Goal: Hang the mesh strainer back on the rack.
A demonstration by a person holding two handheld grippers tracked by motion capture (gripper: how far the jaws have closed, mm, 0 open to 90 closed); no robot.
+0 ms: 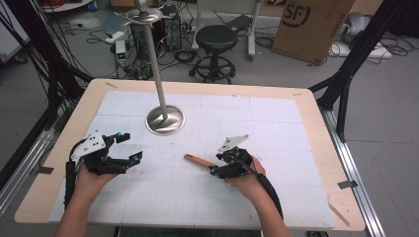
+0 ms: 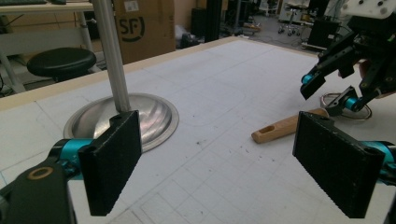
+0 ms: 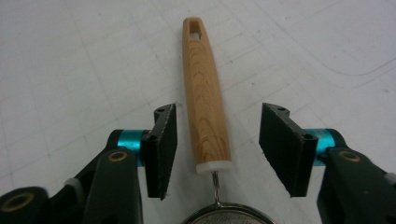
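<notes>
A small strainer lies on the white mat with its wooden handle [image 1: 197,160] pointing left. In the right gripper view the handle [image 3: 204,93] runs up between my jaws, and the strainer's metal rim [image 3: 229,215] peeks in at the bottom. My right gripper [image 1: 216,163] stands open astride the handle near its white collar, with a gap on each side of the pads. My left gripper [image 1: 132,147] rests open over bare mat at the left, nothing between its pads. From the left gripper view, the handle [image 2: 285,127] and the right gripper [image 2: 329,91] show at the right.
A metal stand with a round base [image 1: 165,120] and a tall pole rises at the mat's middle back; its base [image 2: 149,116] is close ahead of the left gripper. Beyond the table are a black stool [image 1: 216,39], a cardboard box [image 1: 311,24] and cables.
</notes>
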